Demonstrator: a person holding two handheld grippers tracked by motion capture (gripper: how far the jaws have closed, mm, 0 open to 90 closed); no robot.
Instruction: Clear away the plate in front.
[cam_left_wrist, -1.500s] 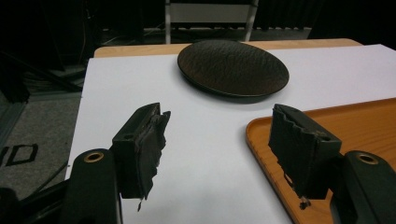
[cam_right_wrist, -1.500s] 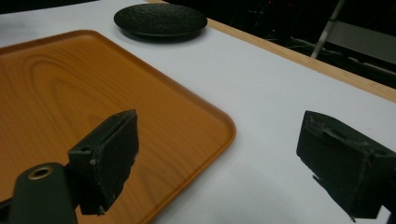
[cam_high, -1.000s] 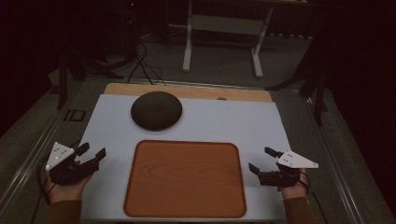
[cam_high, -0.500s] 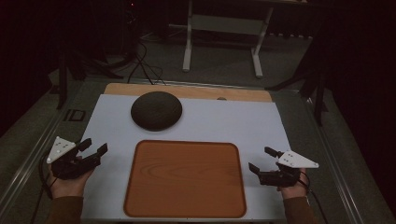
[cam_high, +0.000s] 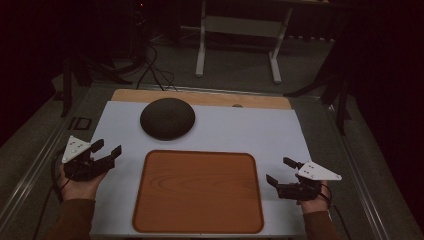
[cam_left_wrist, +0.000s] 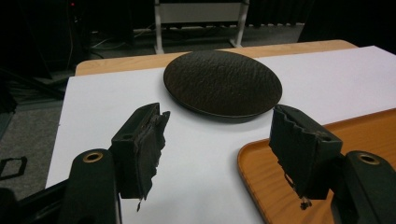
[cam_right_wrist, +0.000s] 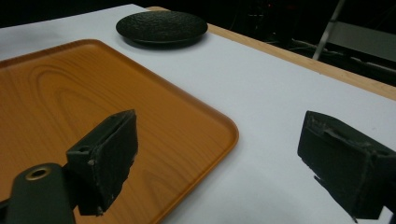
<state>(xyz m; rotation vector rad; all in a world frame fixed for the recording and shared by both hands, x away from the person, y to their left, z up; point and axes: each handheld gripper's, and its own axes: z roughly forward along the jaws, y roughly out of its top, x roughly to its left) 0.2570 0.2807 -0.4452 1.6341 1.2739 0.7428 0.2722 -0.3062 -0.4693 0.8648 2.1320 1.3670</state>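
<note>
Since the earlier frame our left gripper had crept toward the round dark textured plate upper left; jaws wide, empty. Right gripper gaped empty too. Approach step; next, reaching its rim.

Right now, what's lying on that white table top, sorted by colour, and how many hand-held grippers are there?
Dark, nearly black: 1, the round plate
Orange-brown wood grain: 1, the tray
Grippers: 2, the left gripper and the right gripper, both open and holding nothing
Total: 4
</note>
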